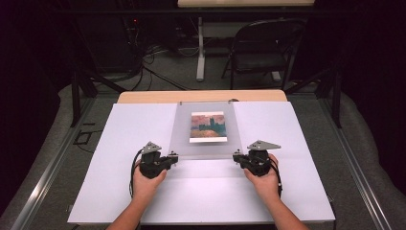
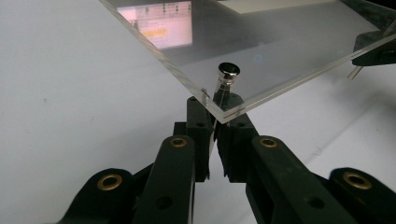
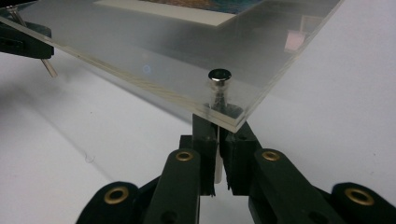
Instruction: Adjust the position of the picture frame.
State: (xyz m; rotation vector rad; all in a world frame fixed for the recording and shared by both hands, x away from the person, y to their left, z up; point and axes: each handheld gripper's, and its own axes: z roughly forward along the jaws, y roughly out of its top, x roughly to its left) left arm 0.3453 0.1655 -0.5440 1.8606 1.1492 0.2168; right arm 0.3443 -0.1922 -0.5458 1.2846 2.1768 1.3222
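A clear acrylic plate with a small painting print under it lies mid-table, its near edge raised off the white sheet. A metal pin passes through each near corner. My left gripper is shut on the shaft of the left pin, just below the plate's corner. At the other near corner, my right gripper is shut on the right pin in the same way. In the gripper views each pair of jaws stands pressed together around its pin.
A large white sheet covers the wooden table. A black folding chair and a table leg stand beyond the far edge. Metal rails run along both sides of the table.
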